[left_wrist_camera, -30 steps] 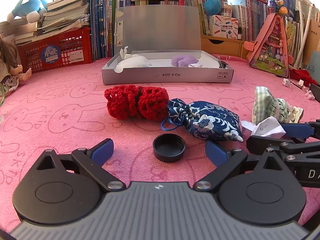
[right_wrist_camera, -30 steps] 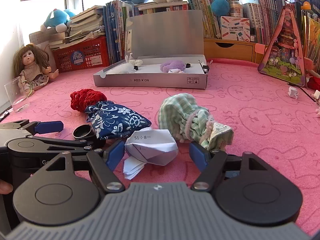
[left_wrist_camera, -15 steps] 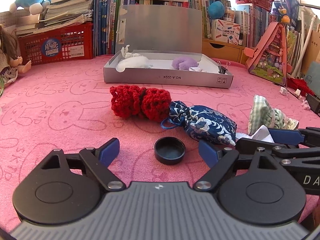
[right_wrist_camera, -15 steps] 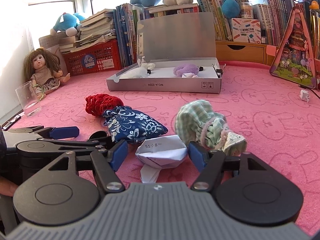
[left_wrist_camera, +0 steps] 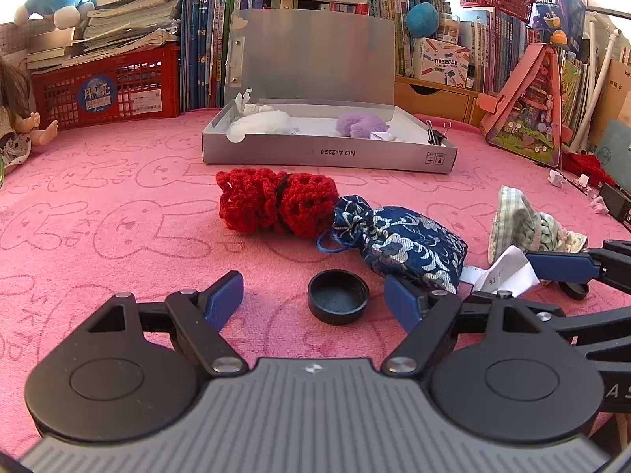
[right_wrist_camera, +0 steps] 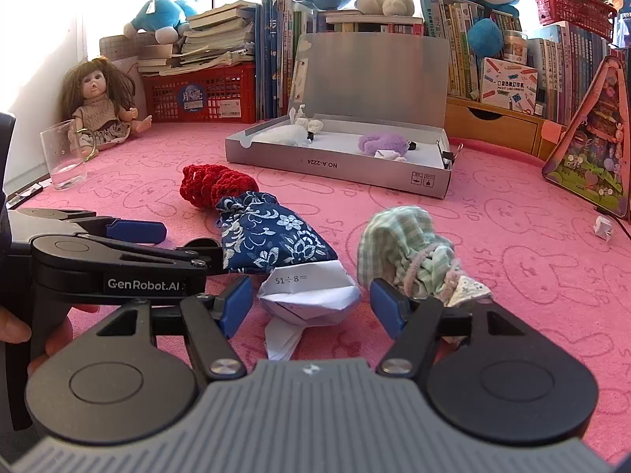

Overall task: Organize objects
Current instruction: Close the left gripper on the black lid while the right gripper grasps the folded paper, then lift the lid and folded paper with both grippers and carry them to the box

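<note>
Black cap (left_wrist_camera: 338,296) between closing left fingers (left_wrist_camera: 224,299), untouched, folded paper (right_wrist_camera: 309,293) likewise right fingers (right_wrist_camera: 236,305).

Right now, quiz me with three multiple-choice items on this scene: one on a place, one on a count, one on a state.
1. Where is the black cap?
A. between the left gripper's jaws
B. in the box
C. on the doll

2. How many drawstring pouches lie on the mat?
A. one
B. three
C. five

3. The box lid is:
A. shut
B. up
C. torn off

Key: 1 A, the cap lies between the jaws, untouched. 2 B, red pouch, blue pouch, green pouch. 3 B, the lid stands behind the tray.
</note>
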`<state>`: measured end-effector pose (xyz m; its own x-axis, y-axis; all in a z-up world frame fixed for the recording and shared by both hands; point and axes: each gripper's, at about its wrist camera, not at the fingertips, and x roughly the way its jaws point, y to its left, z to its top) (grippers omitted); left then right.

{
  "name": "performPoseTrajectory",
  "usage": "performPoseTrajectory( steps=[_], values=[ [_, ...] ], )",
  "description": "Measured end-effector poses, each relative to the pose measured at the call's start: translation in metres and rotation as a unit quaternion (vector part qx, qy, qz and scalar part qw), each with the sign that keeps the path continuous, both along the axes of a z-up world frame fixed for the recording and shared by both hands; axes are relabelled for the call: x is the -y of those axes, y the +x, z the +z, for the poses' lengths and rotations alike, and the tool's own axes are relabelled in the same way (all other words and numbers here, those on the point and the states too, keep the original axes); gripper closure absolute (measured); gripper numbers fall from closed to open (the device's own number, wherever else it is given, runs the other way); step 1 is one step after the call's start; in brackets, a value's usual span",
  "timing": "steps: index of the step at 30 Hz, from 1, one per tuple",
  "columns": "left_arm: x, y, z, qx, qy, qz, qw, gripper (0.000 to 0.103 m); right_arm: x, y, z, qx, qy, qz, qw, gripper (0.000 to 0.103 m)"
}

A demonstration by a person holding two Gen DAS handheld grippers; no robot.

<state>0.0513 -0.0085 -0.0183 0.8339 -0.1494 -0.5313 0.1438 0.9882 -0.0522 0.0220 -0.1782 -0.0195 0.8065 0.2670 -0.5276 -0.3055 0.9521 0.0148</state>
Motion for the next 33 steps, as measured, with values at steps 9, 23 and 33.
performPoseTrajectory(
  steps=[9,23,33],
  values=[
    [0.003,-0.005,0.002,0.003,-0.010,-0.021,0.9997,0.044,-0.005,-0.001,0.003,0.000,-0.002,0.010,1.000,0.044],
    [0.005,-0.012,0.009,-0.006,-0.039,-0.030,0.9988,0.066,0.000,-0.002,0.007,-0.027,0.038,0.025,0.999,0.057],
    [0.004,-0.022,0.014,-0.004,-0.033,-0.041,0.9986,0.066,0.002,-0.005,0.014,-0.021,0.038,0.027,0.999,0.056]
  ],
)
